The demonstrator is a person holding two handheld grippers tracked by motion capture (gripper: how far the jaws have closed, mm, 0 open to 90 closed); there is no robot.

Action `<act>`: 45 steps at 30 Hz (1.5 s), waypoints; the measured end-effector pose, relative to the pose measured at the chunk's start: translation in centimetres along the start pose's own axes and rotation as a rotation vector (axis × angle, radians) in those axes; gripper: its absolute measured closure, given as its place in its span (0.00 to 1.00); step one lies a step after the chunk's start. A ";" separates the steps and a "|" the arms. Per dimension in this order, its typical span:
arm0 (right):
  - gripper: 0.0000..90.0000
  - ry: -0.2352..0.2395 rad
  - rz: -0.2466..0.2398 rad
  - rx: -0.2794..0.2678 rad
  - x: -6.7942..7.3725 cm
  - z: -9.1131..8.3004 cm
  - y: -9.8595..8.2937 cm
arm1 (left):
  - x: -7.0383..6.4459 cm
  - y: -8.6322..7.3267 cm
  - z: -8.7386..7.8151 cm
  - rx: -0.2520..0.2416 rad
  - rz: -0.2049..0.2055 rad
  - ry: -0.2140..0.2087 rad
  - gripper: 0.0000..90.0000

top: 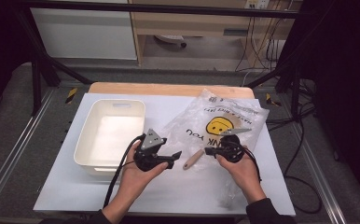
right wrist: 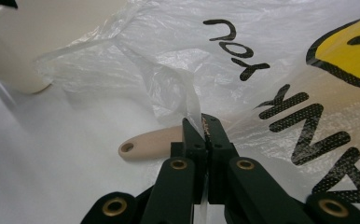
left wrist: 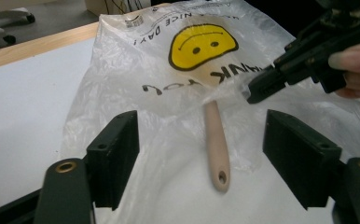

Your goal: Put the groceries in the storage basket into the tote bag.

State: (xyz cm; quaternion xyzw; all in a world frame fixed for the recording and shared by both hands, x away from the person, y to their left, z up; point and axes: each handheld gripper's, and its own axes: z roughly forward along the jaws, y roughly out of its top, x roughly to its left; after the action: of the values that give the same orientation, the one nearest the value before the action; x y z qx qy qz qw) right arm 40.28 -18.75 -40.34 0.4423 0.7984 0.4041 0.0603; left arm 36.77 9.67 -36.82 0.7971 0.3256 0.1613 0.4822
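A clear plastic bag (top: 215, 119) printed with a yellow smiley lies on the white mat. A wooden utensil sits inside it, and its handle (top: 193, 159) sticks out of the bag's mouth toward me. My right gripper (top: 207, 151) is shut on the bag's edge (right wrist: 197, 116) just above the handle (right wrist: 150, 143). My left gripper (top: 177, 154) is open, its jaws wide on either side of the handle (left wrist: 217, 149), a short way back from it. The utensil's head is hidden behind the bag's print (left wrist: 201, 46).
An empty white plastic bin (top: 110, 135) stands to the left of the bag, close beside my left hand. The white mat (top: 169, 191) covers a wooden table, with bare mat in front of the hands. Cables (top: 304, 140) trail off at the right.
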 end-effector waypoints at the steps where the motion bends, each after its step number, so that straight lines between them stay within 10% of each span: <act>1: 1.00 -0.002 -0.001 0.005 0.1 0.1 -0.1 | 0.1 0.1 0.0 0.000 0.005 0.010 0.27; 25: 0.98 -0.035 -0.003 0.081 0.3 1.5 -3.2 | 1.2 0.6 -0.5 -0.020 0.005 0.102 0.17; 45: 0.53 -0.073 -0.022 -0.007 1.5 0.3 -2.9 | 1.5 1.4 0.7 0.012 -0.002 0.163 0.16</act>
State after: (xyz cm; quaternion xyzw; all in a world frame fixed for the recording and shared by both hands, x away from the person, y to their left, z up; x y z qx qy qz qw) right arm 37.59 -18.21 -42.19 0.4476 0.7992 0.3898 0.0956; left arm 38.78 9.77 -36.06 0.7840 0.3654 0.2233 0.4494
